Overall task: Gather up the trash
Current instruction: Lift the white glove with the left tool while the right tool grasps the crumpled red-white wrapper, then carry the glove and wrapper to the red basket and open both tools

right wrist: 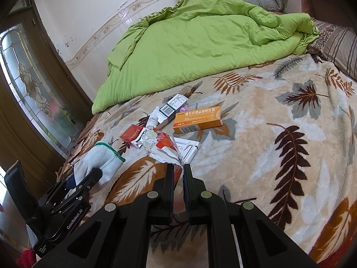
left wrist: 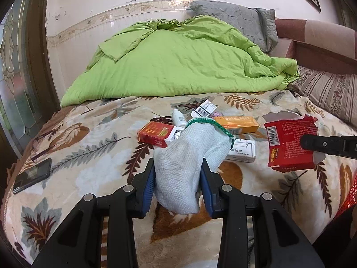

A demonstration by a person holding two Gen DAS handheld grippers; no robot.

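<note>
Bed blanket (left wrist: 89,138): glove (left wrist: 189,156), torn packet (left wrist: 290,143) held.

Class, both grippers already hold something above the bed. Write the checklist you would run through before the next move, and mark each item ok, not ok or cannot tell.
1. Left gripper jaws clamp the white glove: ok.
2. Right gripper jaws shut on the torn red packet: ok.
3. Trash bin or bag in sight for dropping them: cannot tell.
4. Bed cleared of trash: not ok; the orange box, red box and white bottle remain.
5. Phone apart from the trash: ok.
</note>
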